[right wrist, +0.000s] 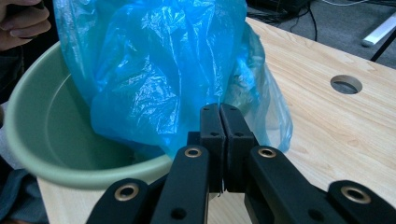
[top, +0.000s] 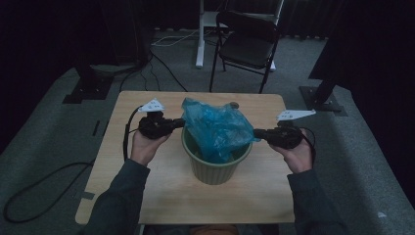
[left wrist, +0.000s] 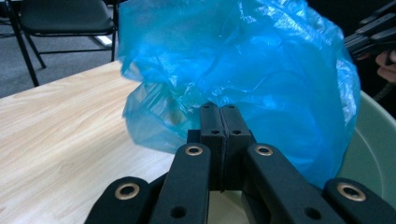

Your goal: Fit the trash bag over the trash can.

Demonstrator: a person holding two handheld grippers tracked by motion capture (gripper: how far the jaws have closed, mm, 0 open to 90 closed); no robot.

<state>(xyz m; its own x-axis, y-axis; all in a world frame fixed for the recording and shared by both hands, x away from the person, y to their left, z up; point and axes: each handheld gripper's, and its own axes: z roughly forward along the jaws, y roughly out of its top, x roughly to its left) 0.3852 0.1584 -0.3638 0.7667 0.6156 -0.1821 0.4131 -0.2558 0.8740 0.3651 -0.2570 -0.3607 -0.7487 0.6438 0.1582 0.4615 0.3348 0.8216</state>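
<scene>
Landmark: green bin (top: pixel 215 169), mid-table.
Blue bag (top: pixel 215 128): we see it bunched up out of the bin's mouth.
Left gripper (top: pixel 182 123): jaws closed at the bag's left edge.
Right gripper (top: pixel 256 132): jaws closed at its right edge.
Film pinched: we cannot tell.

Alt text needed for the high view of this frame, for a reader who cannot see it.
A person holds a tool in each hand, the left tool and right tool both shut at opposite sides of a crumpled blue plastic bag. The bag sits in a green bucket on a wooden table; a black folding chair stands beyond.
</scene>
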